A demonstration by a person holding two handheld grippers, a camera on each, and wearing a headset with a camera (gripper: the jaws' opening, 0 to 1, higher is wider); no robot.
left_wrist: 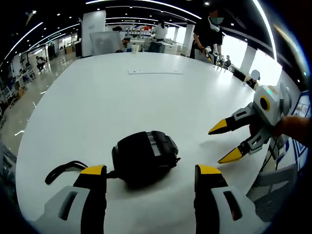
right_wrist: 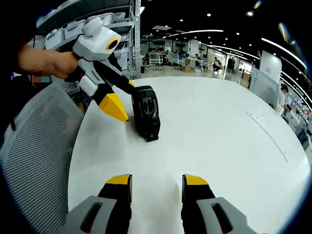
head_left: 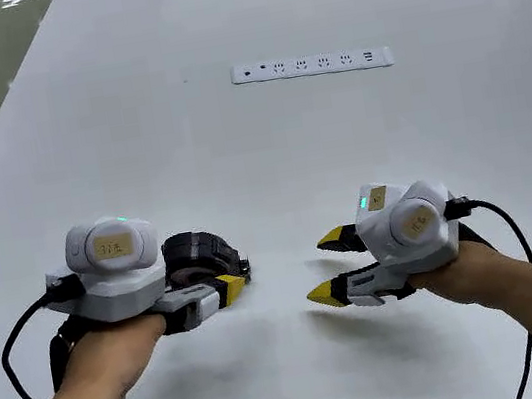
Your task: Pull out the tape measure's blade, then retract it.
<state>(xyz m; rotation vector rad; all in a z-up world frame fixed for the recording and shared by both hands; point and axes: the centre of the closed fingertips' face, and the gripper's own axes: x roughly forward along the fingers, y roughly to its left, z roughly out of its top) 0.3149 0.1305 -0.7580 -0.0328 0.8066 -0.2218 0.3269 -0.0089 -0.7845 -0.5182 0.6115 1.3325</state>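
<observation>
White worktable (head_left: 237, 143) in a bright open-plan office is carrying a power strip (head_left: 312, 66) at its far side. I'm holding my left gripper (left_wrist: 151, 171) spread wide around the black tape measure (left_wrist: 145, 157), not clamping it. My right gripper (right_wrist: 152, 181) is hanging released nearby, gripping nothing.

The black tape measure (left_wrist: 145, 157) rests on the white tabletop (head_left: 237, 143), near its front edge. Its black strap (left_wrist: 61, 170) lies looped beside it.

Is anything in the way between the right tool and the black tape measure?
No, nothing visible is. Only bare white table lies between the open right tool and the tape measure, so the path looks free.
</observation>
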